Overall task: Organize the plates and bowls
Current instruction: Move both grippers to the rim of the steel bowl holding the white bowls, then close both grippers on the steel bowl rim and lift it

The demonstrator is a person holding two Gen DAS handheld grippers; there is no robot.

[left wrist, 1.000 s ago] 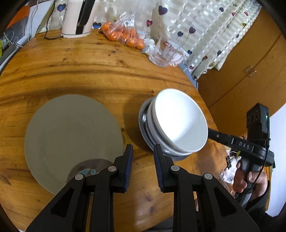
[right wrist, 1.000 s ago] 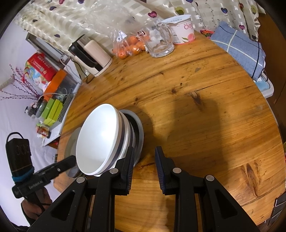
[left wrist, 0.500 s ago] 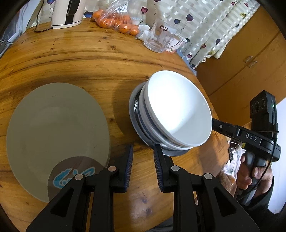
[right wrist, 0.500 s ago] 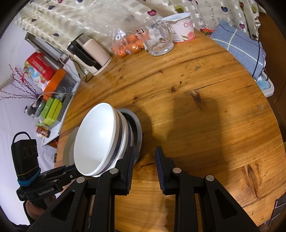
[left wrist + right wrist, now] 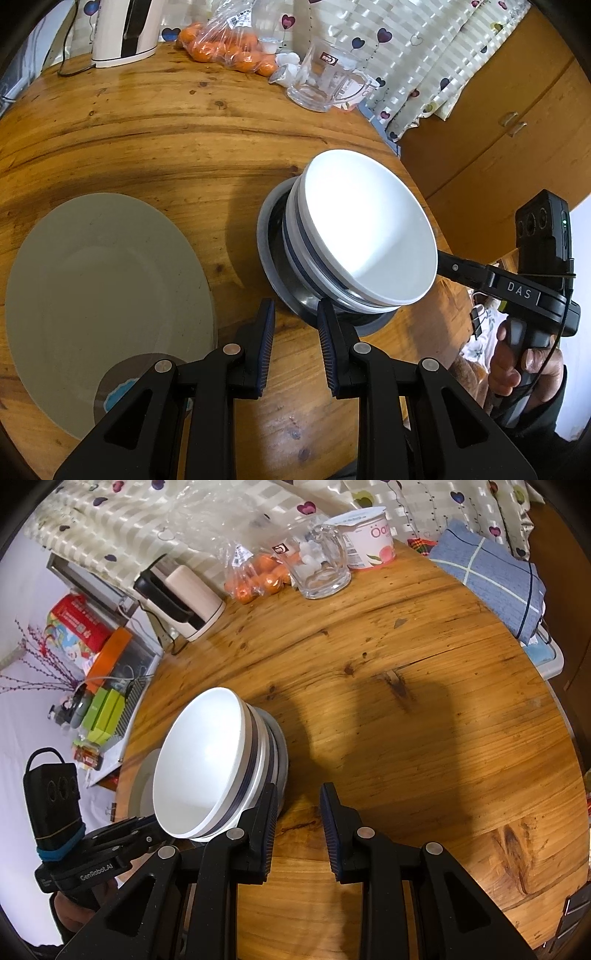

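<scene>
A stack of white bowls [image 5: 365, 236] stands on a small grey plate [image 5: 266, 236] on the round wooden table [image 5: 166, 140]. A large pale grey plate [image 5: 103, 288] lies to its left. My left gripper [image 5: 295, 314] hovers open over bare wood between the two, its right finger close to the small plate's near rim, nothing between its jaws. In the right wrist view the bowl stack [image 5: 207, 764] sits on the small grey plate [image 5: 282, 760]. My right gripper [image 5: 299, 797] is open just beside that plate's rim, over bare wood. The other gripper's fingers [image 5: 454, 267] reach the top bowl's rim.
At the table's far edge stand a kettle [image 5: 125, 33], a bag of oranges [image 5: 229, 48], a glass mug [image 5: 325, 81] and a yoghurt tub [image 5: 369, 539]. A folded blue cloth [image 5: 487, 576] lies at the right edge. A person's hand [image 5: 524, 369] holds the right gripper's handle.
My left gripper has shifted right and slightly down, closing in on the bowl stack; the large plate has slid toward the left of its view. The right gripper has stayed put.
</scene>
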